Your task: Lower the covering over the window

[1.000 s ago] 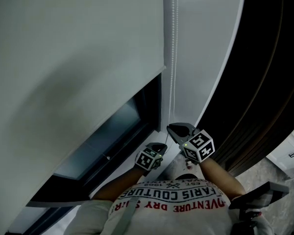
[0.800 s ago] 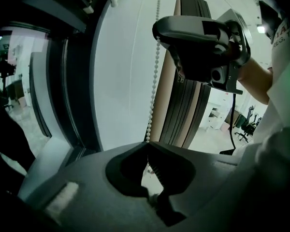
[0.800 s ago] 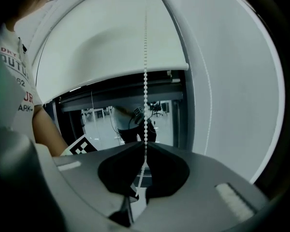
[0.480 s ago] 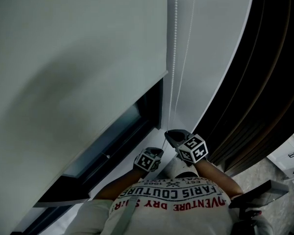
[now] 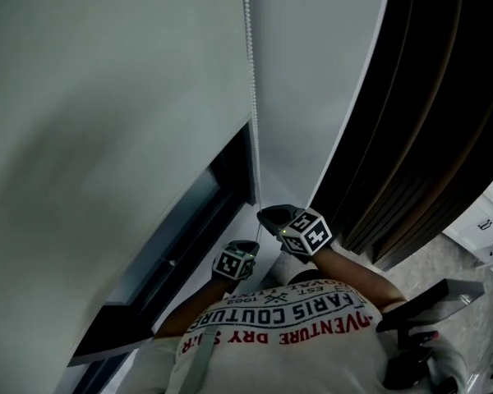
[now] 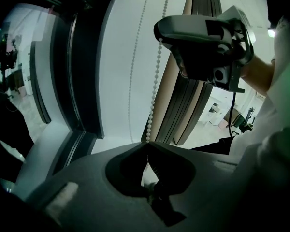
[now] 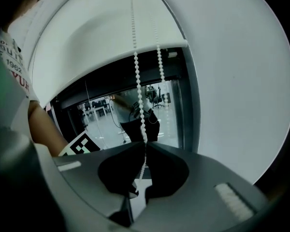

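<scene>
**Both grippers clamped on the chain beside a part-lowered blind**

Head view: the roller blind [image 5: 107,97] covers most of the window. Its bottom edge slants above a dark, uncovered strip of window glass [image 5: 193,212]. The bead chain [image 5: 251,97] hangs just beside the blind's right edge, against a pale wall strip [image 5: 320,97]. Dark curtains [image 5: 427,138] crowd the right side. The right gripper [image 5: 267,215] sits above the left gripper [image 5: 248,246], both low down near the person's shirt [image 5: 279,335].

Left gripper view: its jaws are pinched together on the chain, which runs up to the right gripper overhead.

Right gripper view: its jaws are closed on one strand, and a second strand [image 7: 160,71] hangs free just beside it, crossing the blind's lower edge.
</scene>
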The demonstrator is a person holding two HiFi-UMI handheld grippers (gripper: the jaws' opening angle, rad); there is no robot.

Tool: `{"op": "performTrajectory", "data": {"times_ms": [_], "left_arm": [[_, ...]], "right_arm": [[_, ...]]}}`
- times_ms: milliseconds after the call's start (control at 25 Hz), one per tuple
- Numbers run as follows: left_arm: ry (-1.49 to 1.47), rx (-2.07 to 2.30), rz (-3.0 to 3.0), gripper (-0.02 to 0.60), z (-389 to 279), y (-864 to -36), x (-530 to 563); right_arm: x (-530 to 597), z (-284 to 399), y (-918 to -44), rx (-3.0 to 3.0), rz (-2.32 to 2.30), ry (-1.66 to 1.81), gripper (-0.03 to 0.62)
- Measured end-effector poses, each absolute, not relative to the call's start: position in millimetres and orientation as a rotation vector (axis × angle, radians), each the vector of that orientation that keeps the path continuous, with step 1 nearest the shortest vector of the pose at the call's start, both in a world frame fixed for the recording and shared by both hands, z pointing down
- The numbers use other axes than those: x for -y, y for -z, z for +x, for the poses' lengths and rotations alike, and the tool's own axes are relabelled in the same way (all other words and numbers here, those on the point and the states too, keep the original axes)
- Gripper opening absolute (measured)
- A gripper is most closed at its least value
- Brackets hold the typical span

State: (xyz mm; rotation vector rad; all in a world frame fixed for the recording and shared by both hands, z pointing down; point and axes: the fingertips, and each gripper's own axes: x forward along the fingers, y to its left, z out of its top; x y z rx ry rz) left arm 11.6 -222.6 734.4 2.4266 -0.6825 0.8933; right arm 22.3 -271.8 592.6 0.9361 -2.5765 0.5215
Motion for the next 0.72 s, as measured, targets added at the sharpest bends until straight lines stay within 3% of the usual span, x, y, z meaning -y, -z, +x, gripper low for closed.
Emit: {"op": "performTrajectory", "data": {"times_ms": [80,320,480,720], "left_arm": [[-0.900,0.703,2.411,0.014,5.5,-735.9,225.3],[-0.706,0.706,2.362,0.101,1.8,-713.4,236.9],[-0.579,0.744,2.406,0.113,0.5,-677.8,249.6],[-0.439,0.813,2.501,0.123,4.5,-622.9,248.7]], "right_arm": [[278.7,27.0,-593.7,2.561,0.969,-0.512,0.015],[279.2,33.7,-587.3,2.554,1.014,-0.494,0.018],[273.2,39.6,-586.8,2.562,1.041,-0.530,0.114],[256.1,56.5,-571.3,2.552,1.075,-0.452,0.170]]}}
